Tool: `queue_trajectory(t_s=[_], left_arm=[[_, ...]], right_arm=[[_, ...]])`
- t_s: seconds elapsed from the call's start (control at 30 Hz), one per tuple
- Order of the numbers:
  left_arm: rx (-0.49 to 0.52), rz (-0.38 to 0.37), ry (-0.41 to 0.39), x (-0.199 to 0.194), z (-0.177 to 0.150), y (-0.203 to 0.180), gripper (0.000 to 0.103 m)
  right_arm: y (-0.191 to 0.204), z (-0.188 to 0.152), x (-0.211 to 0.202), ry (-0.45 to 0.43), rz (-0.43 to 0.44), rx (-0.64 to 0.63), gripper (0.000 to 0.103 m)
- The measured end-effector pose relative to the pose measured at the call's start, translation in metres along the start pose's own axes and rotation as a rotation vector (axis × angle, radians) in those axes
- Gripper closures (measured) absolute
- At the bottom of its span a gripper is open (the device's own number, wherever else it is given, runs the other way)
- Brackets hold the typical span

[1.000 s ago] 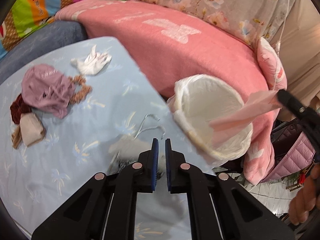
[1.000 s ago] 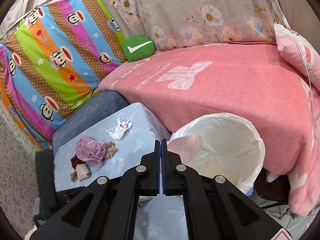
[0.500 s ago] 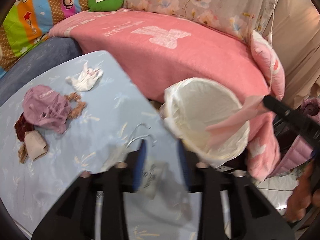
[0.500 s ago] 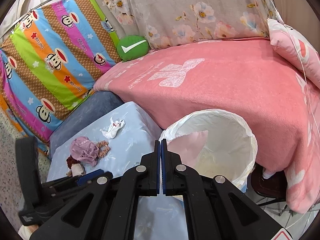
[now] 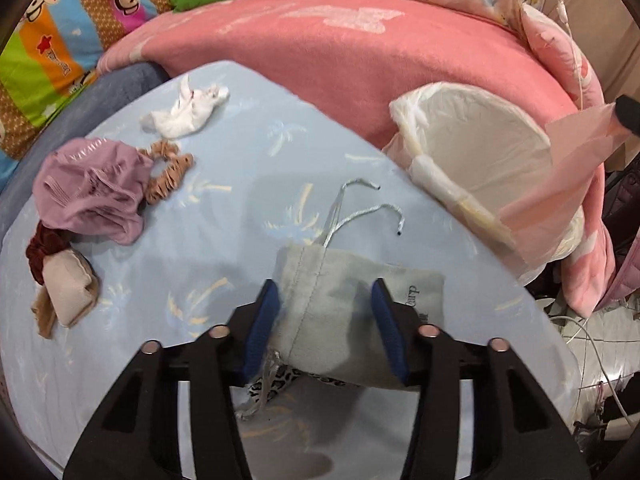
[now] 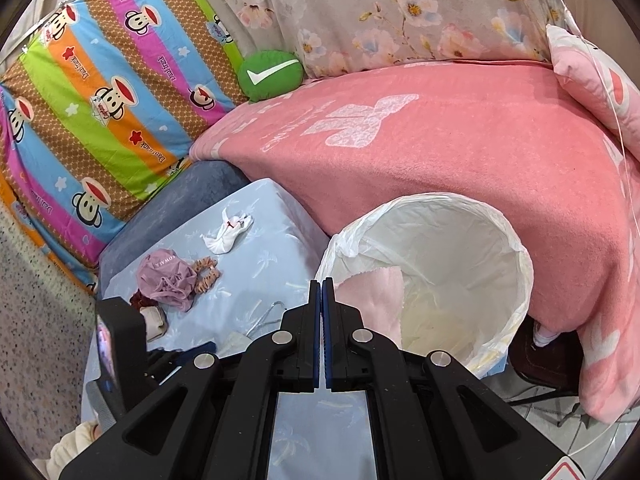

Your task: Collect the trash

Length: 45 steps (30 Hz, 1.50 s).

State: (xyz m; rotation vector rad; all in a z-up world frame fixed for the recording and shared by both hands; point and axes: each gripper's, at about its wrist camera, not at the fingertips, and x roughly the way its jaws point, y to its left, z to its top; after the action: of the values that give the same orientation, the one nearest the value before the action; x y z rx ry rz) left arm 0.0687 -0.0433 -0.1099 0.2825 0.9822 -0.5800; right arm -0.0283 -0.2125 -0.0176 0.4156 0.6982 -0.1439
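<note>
While my left gripper straddles the grey drawstring pouch near the table's bin-side edge, its jaws have just been closing, pads not yet pressing. Soft and light, it should bunch easily; I'd pinch mid-body. My right gripper pinches pink paper over the lined bin.

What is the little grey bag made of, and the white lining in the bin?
The grey drawstring pouch looks like soft matte cloth, maybe felt or suede-like: it has a stitched seam, flops flat, and has shiny silver cords. The white bin liner looks like thin plastic film: it is crinkly, slightly see-through, and folded over the rim.
</note>
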Motion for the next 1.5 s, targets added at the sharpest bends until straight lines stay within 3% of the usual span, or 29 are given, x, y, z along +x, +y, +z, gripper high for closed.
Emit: queue_trajectory(t_s=[0.17, 0.23, 0.37, 0.67, 0.93, 1.3, 1.33, 1.43, 1.5], left_arm=[[-0.065, -0.060, -0.001, -0.006, -0.001, 0.004, 0.089], [-0.086, -0.078, -0.006, -0.013, 0.002, 0.006, 0.092], [-0.128, -0.121, -0.032, -0.027, 0.011, 0.010, 0.093], [-0.104, -0.163, -0.133, -0.064, 0.040, -0.011, 0.093], [-0.069, -0.231, -0.177, -0.067, 0.071, -0.040, 0.093], [-0.051, -0.273, -0.161, -0.039, 0.098, -0.078, 0.091], [-0.057, -0.279, -0.158, -0.036, 0.099, -0.079, 0.083], [-0.077, -0.257, -0.176, -0.035, 0.100, -0.080, 0.039], [-0.076, -0.242, -0.200, -0.039, 0.100, -0.080, 0.036]], right_arm=[[0.000, 0.003, 0.008, 0.014, -0.004, -0.004, 0.102], [0.001, 0.005, 0.008, 0.012, -0.004, -0.007, 0.102], [0.003, 0.006, 0.009, 0.008, 0.000, -0.012, 0.102], [0.003, 0.015, 0.004, -0.018, -0.002, -0.017, 0.102], [-0.015, 0.025, 0.000, -0.044, -0.038, 0.005, 0.102], [-0.050, 0.037, 0.008, -0.052, -0.102, 0.042, 0.099], [-0.053, 0.037, 0.008, -0.057, -0.111, 0.048, 0.098], [-0.057, 0.037, 0.010, -0.053, -0.120, 0.065, 0.088], [-0.060, 0.037, 0.008, -0.058, -0.127, 0.074, 0.080]])
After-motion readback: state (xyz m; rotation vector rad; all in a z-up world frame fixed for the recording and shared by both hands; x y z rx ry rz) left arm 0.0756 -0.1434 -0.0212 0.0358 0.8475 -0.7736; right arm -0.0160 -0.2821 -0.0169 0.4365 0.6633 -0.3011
